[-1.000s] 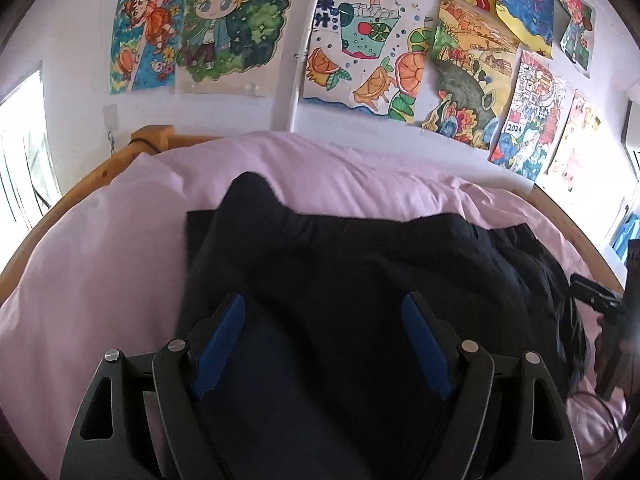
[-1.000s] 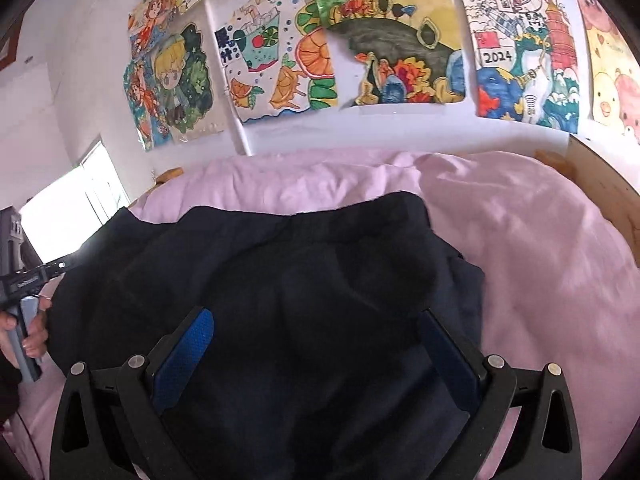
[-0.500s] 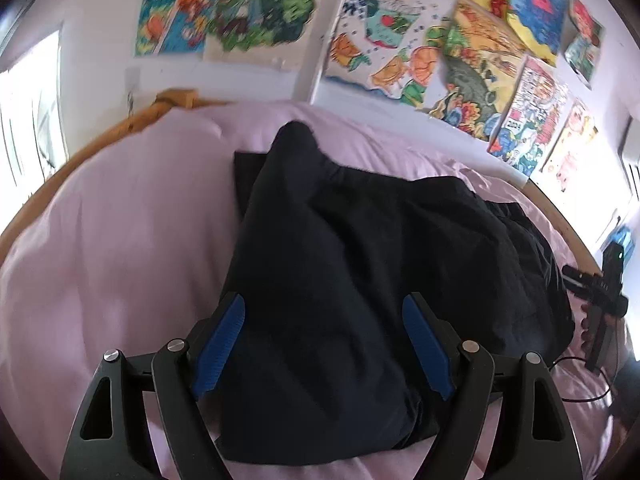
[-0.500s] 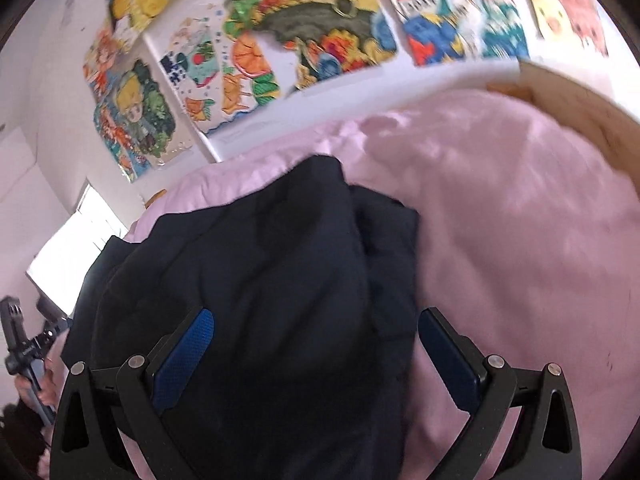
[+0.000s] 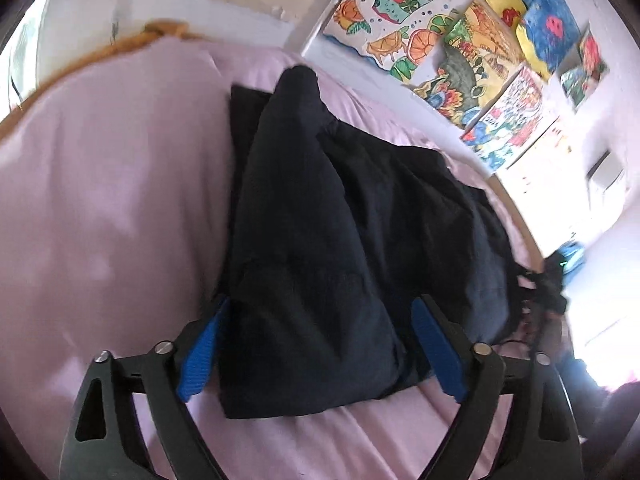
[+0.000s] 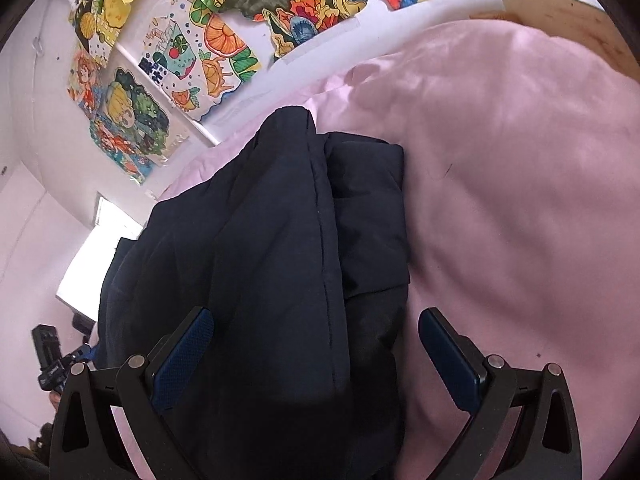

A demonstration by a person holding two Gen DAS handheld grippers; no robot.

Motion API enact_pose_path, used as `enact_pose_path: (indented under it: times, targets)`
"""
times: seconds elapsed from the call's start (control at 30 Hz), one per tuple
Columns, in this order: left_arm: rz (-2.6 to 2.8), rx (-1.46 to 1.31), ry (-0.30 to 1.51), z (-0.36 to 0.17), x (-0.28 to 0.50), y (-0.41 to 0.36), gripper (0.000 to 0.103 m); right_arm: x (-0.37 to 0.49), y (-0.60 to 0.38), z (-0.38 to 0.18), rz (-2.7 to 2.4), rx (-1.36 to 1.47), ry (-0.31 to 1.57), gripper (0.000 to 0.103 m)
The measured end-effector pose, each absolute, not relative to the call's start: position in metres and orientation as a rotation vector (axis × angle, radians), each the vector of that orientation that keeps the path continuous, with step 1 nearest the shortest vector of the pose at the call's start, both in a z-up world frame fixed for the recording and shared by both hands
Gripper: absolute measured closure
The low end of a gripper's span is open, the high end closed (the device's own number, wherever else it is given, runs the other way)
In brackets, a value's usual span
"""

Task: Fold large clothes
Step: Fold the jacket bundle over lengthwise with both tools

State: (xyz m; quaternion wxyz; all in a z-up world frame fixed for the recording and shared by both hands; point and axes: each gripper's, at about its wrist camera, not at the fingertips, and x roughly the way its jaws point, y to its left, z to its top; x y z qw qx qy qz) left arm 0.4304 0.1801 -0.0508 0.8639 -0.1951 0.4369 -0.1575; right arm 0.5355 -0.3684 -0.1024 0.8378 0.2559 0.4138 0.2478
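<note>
Fabric fills the gap between my jaws in both views: a dark navy garment (image 5: 320,248), heaped in thick layers on the pink bedding (image 5: 100,208). My left gripper (image 5: 320,344) has just been spreading its jaws; they stand wide, with the garment's near end lying between the blue pads (image 5: 198,356) but not pinched by them, so I am holding nothing there. My right gripper (image 6: 316,360) is likewise wide apart, the cloth running down between its pads and under my frame, with the right-hand pad clear over bare bedding; I judge it released too. As for progress, the piece looks doubled over on itself at least once, with one layer draped across another and a seam line running away from my right jaws, but the edges are uneven and a peak of cloth stands up at the far end, so I judge smoothing and probably a further fold remain. The left view shows the garment's near edge lying on the sheet just ahead of my jaws, and, off past the right-hand jaw, my other gripper blurred against bright light. The right view instead shows a squared, flatter layer (image 6: 372,208) beyond the right-hand jaw, and my left gripper low at the left edge. Farthest off, painted pictures (image 6: 224,48) cover the wall.
</note>
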Motion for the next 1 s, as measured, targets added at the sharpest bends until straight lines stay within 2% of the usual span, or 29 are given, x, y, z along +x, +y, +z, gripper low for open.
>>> enact_pose_path:
  times: [0.2,0.47,0.8,1.0]
  targets:
    - [-0.398,-0.431,1.071,-0.072,0.45,0.184,0.014,0.564,-0.376,-0.122,0.63,0.583,0.923,0.0]
    - [-0.426,-0.431,1.079,-0.078,0.455,0.191,0.01,0.594,-0.374,-0.134,0.779,0.645,0.954,0.0]
    - [-0.457,-0.606,1.119,-0.099,0.489,0.218,0.009,0.604,-0.354,-0.134,0.837,0.611,0.962,0.0]
    - [-0.329,-0.505,1.183,-0.088,0.494,0.209,0.009,0.603,-0.355,-0.141,0.821,0.628,0.972,0.0]
